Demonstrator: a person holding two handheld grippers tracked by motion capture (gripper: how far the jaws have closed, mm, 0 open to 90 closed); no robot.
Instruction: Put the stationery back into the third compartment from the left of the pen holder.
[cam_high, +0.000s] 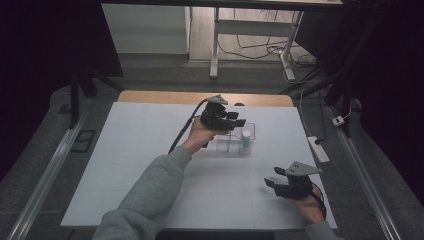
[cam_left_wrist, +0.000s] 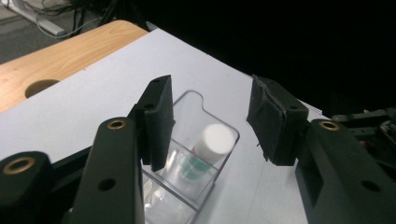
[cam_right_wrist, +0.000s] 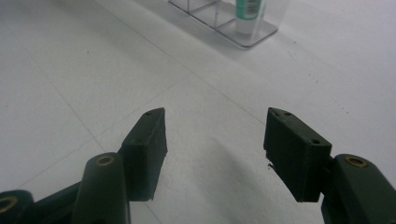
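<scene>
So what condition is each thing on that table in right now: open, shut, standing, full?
Left hand-held gripper: open, holding nothing, poised above the organiser.
Right hand-held gripper: open, holding nothing, over bare table.
Clear organiser: upright on the table, one end compartment filled.
White-capped tube: standing upright in that end compartment, cap on.
Table: covered with a white sheet.

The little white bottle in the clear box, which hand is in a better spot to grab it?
Left, probably. The left gripper hovers open right above the bottle in the clear box. The right gripper sits open, far off over the white table.
</scene>
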